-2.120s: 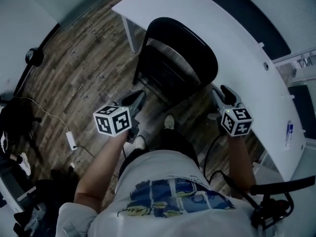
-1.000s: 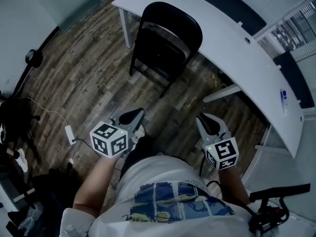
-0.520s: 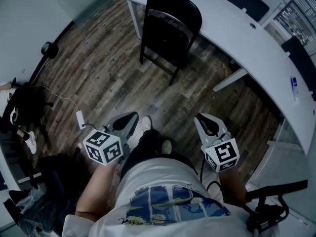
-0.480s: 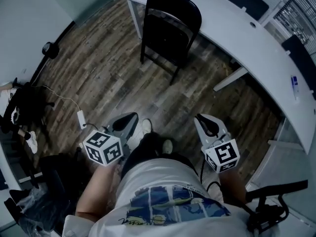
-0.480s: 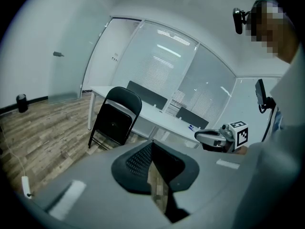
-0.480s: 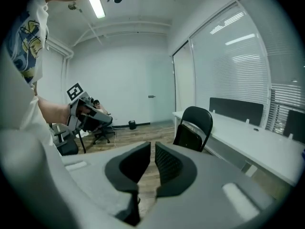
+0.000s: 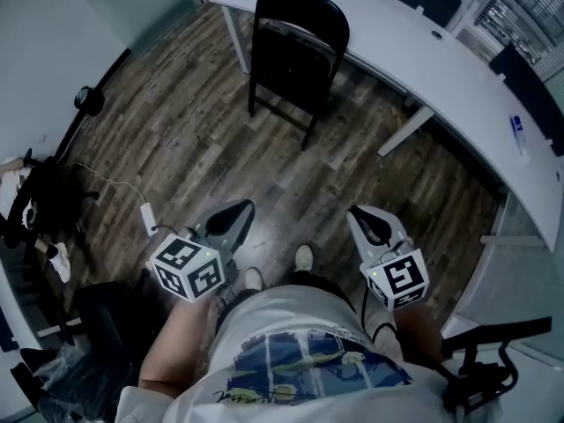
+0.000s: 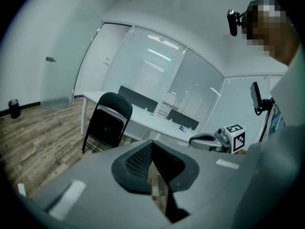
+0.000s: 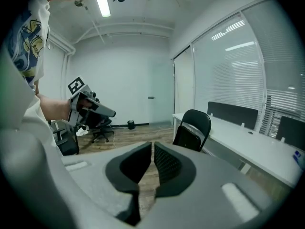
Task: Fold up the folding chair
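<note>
The black folding chair [image 7: 295, 51] stands folded flat and upright on the wood floor, by the white curved table [image 7: 441, 69]. It also shows in the left gripper view [image 8: 107, 123] and the right gripper view [image 9: 193, 128], well ahead of both grippers. My left gripper [image 7: 238, 210] is held low near my body, shut and empty, pads meeting at the tips [image 8: 151, 144]. My right gripper [image 7: 363, 214] has just been closing; a thin slit stays between its pads [image 9: 152, 144], with nothing in it. Neither gripper touches the chair.
A white power adapter [image 7: 147, 218] with its cable lies on the floor to the left. Dark bags and an office chair [image 7: 44, 201] crowd the left edge. A small black bin [image 7: 85, 100] stands by the wall. My feet [image 7: 304, 258] are between the grippers.
Both grippers have drawn back from the chair's sides towards my body. I have stepped away, so the chair sits farther off. The right jaws have narrowed.
</note>
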